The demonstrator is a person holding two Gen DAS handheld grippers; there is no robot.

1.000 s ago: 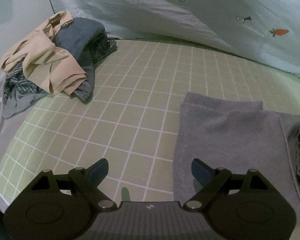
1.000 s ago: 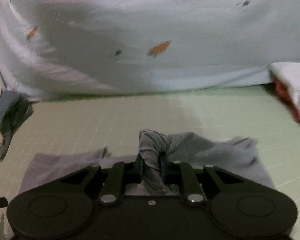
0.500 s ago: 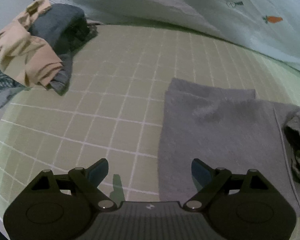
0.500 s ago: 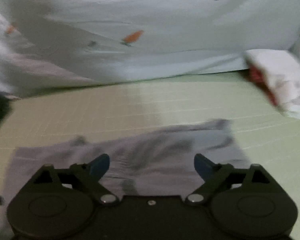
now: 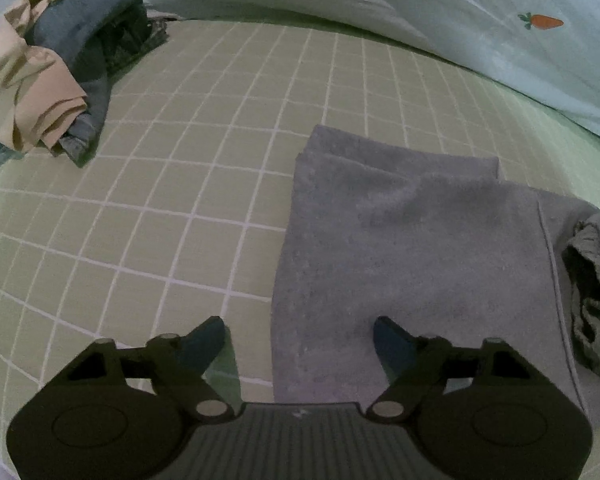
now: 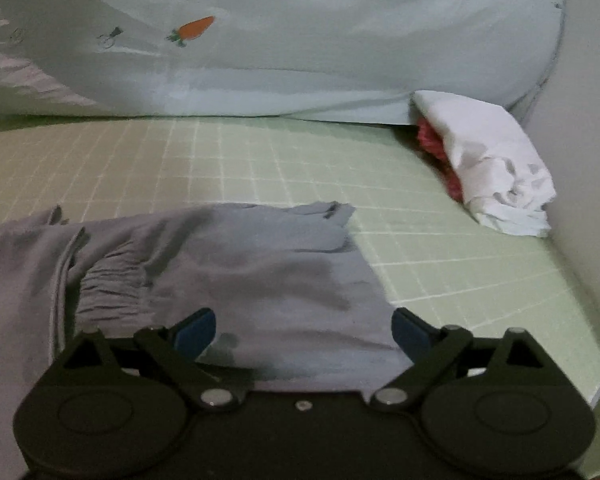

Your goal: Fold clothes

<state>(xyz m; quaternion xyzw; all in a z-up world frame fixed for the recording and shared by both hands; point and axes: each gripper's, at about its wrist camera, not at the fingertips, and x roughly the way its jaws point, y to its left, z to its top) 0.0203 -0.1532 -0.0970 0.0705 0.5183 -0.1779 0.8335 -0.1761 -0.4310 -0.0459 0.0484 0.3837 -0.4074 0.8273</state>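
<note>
Grey garment (image 5: 412, 248) spread flat on the green grid mat (image 5: 204, 168), left edge running between the fingers of the left gripper (image 5: 299, 340) (jaws wide apart, holding nothing). Right gripper (image 6: 303, 330) likewise gaping and empty, poised over the garment's gathered waistband end (image 6: 112, 280), fabric spanning the gap between its fingertips.

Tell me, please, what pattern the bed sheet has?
Pale green sheet with a white grid, clearest in the left wrist view.
</note>
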